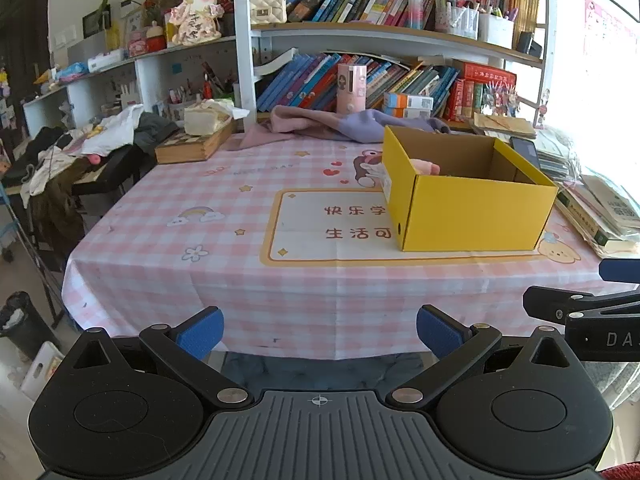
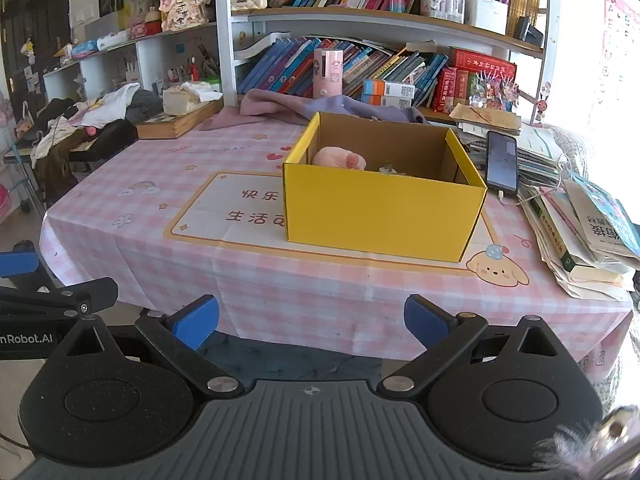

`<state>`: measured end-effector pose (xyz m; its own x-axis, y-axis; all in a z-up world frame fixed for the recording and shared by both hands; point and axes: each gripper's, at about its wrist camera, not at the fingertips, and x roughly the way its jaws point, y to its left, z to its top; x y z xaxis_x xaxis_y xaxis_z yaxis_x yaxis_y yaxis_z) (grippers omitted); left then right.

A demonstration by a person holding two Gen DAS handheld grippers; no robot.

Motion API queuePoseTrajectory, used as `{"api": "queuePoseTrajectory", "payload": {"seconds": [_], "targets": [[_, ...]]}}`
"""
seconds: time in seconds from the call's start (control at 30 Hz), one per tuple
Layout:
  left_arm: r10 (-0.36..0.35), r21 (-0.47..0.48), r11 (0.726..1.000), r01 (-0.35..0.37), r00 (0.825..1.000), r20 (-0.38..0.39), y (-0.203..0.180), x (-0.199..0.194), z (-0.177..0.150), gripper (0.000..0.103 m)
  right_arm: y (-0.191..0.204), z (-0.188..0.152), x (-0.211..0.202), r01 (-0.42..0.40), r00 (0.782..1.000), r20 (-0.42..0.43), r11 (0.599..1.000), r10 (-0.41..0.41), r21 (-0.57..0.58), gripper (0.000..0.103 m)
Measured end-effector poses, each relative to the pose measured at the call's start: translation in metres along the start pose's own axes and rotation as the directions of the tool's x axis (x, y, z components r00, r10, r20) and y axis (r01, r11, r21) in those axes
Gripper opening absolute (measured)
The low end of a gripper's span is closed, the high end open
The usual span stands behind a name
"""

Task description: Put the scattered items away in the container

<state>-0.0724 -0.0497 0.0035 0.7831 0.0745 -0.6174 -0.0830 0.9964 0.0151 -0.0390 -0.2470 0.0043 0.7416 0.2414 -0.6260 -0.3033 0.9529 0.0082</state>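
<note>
An open yellow cardboard box (image 1: 472, 216) (image 2: 380, 212) stands on the pink checked tablecloth (image 1: 200, 240) (image 2: 160, 248). Inside it lies a pink soft item (image 1: 426, 167) (image 2: 338, 157), and beside that a small grey object (image 2: 387, 169) pokes above the front wall. My left gripper (image 1: 320, 334) hangs open off the table's near edge, nothing between its blue pads. My right gripper (image 2: 312, 322) is likewise open and empty, in front of the box and short of the table. Each gripper shows at the edge of the other's view.
A pink and purple cloth (image 1: 328, 122) (image 2: 304, 106) lies behind the box. A thick book with a tissue pack (image 1: 192, 144) sits at the far left corner. Stacked books (image 2: 580, 236) and a charging phone (image 2: 501, 162) fill the right side. Bookshelves stand behind; clothes pile on the left desk (image 1: 80, 148).
</note>
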Motion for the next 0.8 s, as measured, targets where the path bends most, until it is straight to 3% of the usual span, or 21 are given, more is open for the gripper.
{"api": "queuePoseTrajectory", "payload": {"seconds": [0.8], "targets": [[-0.014,-0.026,1.000,0.013,1.000,-0.008,0.0057,-0.0020,-0.0002,0.103,0.0061,0.0026,0.0025,-0.014,1.000,0.001,1.000,0.014,-0.027,0.100]]}}
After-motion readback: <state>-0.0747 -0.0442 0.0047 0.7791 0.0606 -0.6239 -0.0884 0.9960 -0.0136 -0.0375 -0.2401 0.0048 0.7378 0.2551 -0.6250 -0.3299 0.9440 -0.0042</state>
